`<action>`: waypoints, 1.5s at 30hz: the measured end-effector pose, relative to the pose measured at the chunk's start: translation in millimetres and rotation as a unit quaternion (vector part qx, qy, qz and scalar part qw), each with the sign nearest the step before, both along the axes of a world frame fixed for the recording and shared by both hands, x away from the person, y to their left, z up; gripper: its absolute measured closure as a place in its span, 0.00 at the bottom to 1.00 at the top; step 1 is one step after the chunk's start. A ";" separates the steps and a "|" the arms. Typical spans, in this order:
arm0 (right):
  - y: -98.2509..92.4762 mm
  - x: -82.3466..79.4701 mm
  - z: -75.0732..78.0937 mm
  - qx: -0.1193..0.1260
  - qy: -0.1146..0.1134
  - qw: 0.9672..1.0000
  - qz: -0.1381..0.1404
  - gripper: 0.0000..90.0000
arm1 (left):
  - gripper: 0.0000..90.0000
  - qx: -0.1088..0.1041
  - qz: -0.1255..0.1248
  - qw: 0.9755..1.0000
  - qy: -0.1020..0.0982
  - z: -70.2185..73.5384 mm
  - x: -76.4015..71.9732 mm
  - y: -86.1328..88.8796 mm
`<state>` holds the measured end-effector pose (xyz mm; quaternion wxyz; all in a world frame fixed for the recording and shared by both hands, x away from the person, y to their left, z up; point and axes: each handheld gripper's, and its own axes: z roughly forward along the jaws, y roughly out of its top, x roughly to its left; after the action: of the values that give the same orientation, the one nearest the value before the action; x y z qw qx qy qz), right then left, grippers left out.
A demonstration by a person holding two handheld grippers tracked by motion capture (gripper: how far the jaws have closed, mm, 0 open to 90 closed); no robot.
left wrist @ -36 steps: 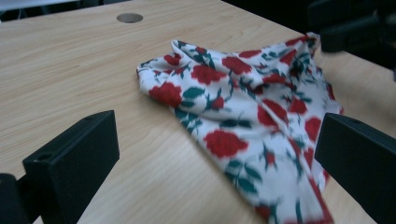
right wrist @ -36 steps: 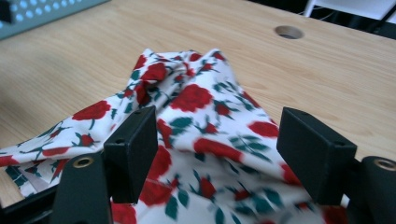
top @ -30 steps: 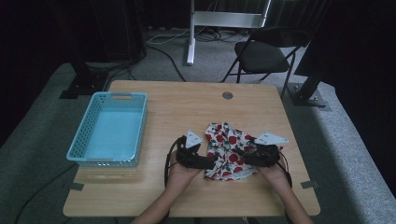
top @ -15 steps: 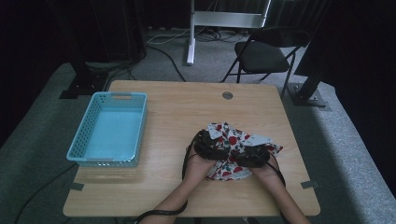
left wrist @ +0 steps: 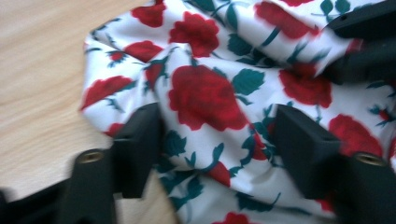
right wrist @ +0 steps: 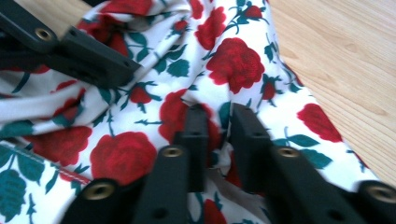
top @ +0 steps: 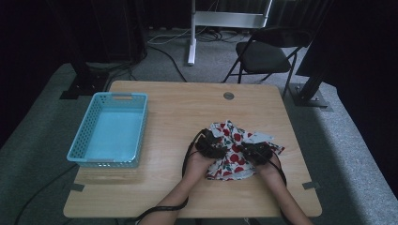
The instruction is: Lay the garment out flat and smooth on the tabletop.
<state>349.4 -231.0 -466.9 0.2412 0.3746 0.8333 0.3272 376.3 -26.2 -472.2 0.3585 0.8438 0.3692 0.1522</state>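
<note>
A white cloth printed with red roses (top: 233, 151) lies crumpled on the table's right front part. My left gripper (top: 209, 143) rests on its left side. In the left gripper view its jaws (left wrist: 219, 126) stand half apart with a hump of cloth (left wrist: 205, 93) between them, and they have just been closing. My right gripper (top: 256, 152) is on the cloth's right side. Its jaws (right wrist: 219, 116) have just closed and now pinch a fold of the cloth (right wrist: 233, 60). The two grippers sit close together, each showing in the other's view.
A light blue plastic basket (top: 121, 95) stands on the left part of the wooden table (top: 178, 112). A small round hole (top: 228, 95) sits near the table's far edge. A folding chair (top: 263, 54) stands behind the table.
Both grippers have come inward onto the cloth, the left one moving right and down. The cloth is more bunched between them. The right jaws have closed onto a fold.
</note>
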 end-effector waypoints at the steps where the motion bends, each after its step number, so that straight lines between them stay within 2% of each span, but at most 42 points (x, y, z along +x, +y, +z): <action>1: -2.6 1.0 1.9 0.002 -0.001 1.000 -0.002 0.93 | 0.58 -0.007 0.000 1.000 -0.002 1.3 0.0 4.0; 3: -4.1 1.5 3.1 0.006 0.000 1.000 -0.004 0.94 | 0.65 -0.008 -0.002 1.000 -0.002 2.2 0.2 6.0; 5: -5.5 1.6 4.6 0.010 -0.002 1.000 -0.006 0.94 | 0.75 -0.015 -0.004 1.000 -0.012 5.1 -0.7 12.0; 8: -7.4 1.2 7.7 0.012 -0.007 1.000 -0.010 0.94 | 0.85 -0.020 -0.001 1.000 -0.016 7.7 -1.6 16.8; 11: -10.0 1.5 11.5 0.016 -0.009 1.000 -0.014 0.94 | 0.91 -0.021 0.000 1.000 -0.022 12.0 -3.0 28.8; 13: -10.8 1.8 12.3 0.017 -0.009 1.000 -0.015 0.94 | 0.92 -0.021 0.000 1.000 -0.021 12.8 -3.0 32.4; 15: -15.1 3.6 15.2 0.023 -0.010 0.999 -0.023 0.94 | 0.93 -0.022 0.007 1.000 -0.020 14.0 -3.3 43.2; 20: -27.3 9.0 18.9 0.043 -0.007 0.998 -0.044 0.95 | 0.93 -0.036 0.013 0.999 -0.002 12.9 -1.0 61.7; 27: -48.0 19.4 22.1 0.066 0.006 0.995 -0.075 0.94 | 0.93 -0.033 0.024 0.999 0.010 8.5 0.5 82.2; 29: -52.8 23.3 21.5 0.067 0.010 0.994 -0.081 0.94 | 0.93 -0.042 0.022 0.999 0.015 7.4 0.8 88.1; 33: -59.4 31.6 21.2 0.065 0.016 0.994 -0.088 0.94 | 0.93 -0.040 0.021 0.999 0.020 6.8 3.2 93.8; 34: -66.2 40.7 21.3 0.075 0.024 0.992 -0.099 0.94 | 0.93 -0.038 0.020 0.999 0.021 7.0 3.9 94.9; 37: -74.6 57.0 21.6 0.086 0.038 0.990 -0.110 0.92 | 0.93 -0.029 0.022 0.999 0.018 6.3 7.4 97.2; 39: -77.2 66.6 20.5 0.084 0.045 0.989 -0.116 0.91 | 0.93 -0.028 0.024 0.999 0.018 5.6 9.3 98.7; 41: -81.9 78.0 19.1 0.086 0.055 0.986 -0.132 0.86 | 0.93 -0.027 0.030 0.999 0.016 5.3 11.0 101.1; 43: -88.6 88.0 18.7 0.107 0.070 0.980 -0.152 0.85 | 0.89 -0.021 0.045 0.999 0.006 5.4 11.6 103.6; 44: -88.6 88.0 18.7 0.107 0.070 0.980 -0.152 0.85 | 0.81 -0.021 0.045 0.999 0.006 5.4 11.6 103.6; 45: -90.2 90.3 19.1 0.110 0.071 0.979 -0.159 0.82 | 0.81 -0.017 0.077 0.997 -0.001 6.0 12.8 109.0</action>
<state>439.8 -321.2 -447.8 0.1875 0.5486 0.7370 0.3474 389.1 82.8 -466.2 0.3608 0.8065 0.4349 0.1739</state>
